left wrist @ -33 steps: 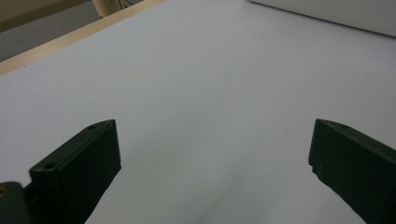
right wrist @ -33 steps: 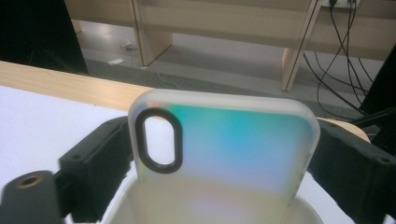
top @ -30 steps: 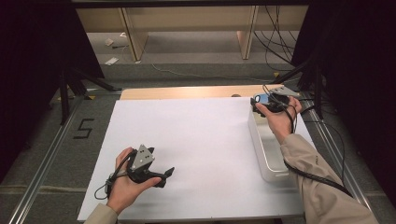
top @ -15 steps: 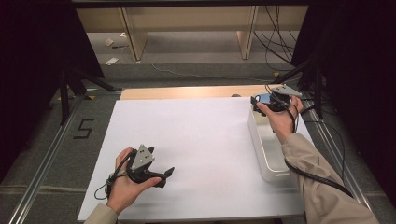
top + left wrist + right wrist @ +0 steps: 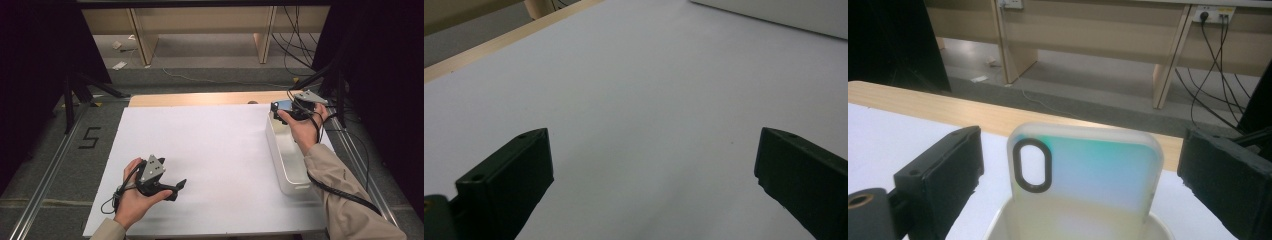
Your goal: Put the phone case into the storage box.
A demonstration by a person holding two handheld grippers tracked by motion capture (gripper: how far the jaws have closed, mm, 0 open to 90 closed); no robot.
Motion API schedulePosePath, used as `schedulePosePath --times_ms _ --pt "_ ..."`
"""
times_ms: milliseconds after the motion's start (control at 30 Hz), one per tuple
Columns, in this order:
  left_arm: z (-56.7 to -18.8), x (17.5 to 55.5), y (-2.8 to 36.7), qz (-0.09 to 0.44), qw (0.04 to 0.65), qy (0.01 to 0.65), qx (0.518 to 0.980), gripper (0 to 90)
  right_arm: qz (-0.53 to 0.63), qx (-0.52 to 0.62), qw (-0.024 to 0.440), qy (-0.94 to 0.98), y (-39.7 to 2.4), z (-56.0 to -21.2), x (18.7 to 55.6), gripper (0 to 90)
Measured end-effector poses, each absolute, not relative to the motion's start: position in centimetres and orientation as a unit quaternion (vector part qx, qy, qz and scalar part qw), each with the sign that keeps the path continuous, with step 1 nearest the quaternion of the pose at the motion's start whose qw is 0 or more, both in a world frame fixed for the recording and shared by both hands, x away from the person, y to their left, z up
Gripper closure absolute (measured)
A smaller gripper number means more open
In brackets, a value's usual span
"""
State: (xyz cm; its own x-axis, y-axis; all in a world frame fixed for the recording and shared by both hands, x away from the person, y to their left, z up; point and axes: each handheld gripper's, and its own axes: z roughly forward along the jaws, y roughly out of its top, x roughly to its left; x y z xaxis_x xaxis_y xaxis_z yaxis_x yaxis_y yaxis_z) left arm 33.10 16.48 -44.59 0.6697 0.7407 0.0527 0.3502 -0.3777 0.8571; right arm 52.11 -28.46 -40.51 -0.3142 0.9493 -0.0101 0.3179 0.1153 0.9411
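A translucent phone case with a teal-to-yellow tint and a dark oval camera cutout stands upright against the far end of a white bin. My right gripper is open. Its jaws flank the case with a gap on each side. From above, the right gripper sits at the bin's far end, with the bluish case at its tips. My left gripper rests low on the white board near the front left. It is open with nothing between its jaws.
A strip of wooden tabletop shows behind the white board. The bin's white wall crosses the top right of the left gripper view. Desk legs and hanging cables stand beyond the table. Black stands and metal rails flank both sides.
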Motion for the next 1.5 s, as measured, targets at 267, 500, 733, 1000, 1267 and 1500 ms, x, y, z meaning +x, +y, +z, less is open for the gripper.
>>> schedulePosePath --times_ms 267,500,733,1000,1267,1500 --pt "-44.6 33.1 16.5 0.223 0.441 0.341 0.800 1.4 0.467 0.469 0.345 0.665 -28.1 -39.9 51.6 6.2" --pt "-44.5 33.1 16.5 0.223 0.441 0.340 0.800 1.4 0.474 0.465 0.346 0.663 -28.4 -39.6 51.0 12.4" --pt "-44.6 33.1 16.4 0.223 0.441 0.340 0.800 1.4 0.476 0.462 0.355 0.659 -28.7 -39.0 50.1 15.2" --pt "-44.5 33.1 16.5 0.223 0.441 0.340 0.800 1.5 0.481 0.448 0.352 0.667 -28.5 -38.7 49.2 17.7" --pt "-44.6 33.1 16.4 0.224 0.441 0.339 0.800 1.4 0.492 0.425 0.332 0.684 -28.0 -38.7 47.9 18.9" --pt "-44.6 33.1 16.4 0.223 0.440 0.339 0.801 1.5 0.501 0.404 0.317 0.696 -27.5 -38.5 46.9 18.9"
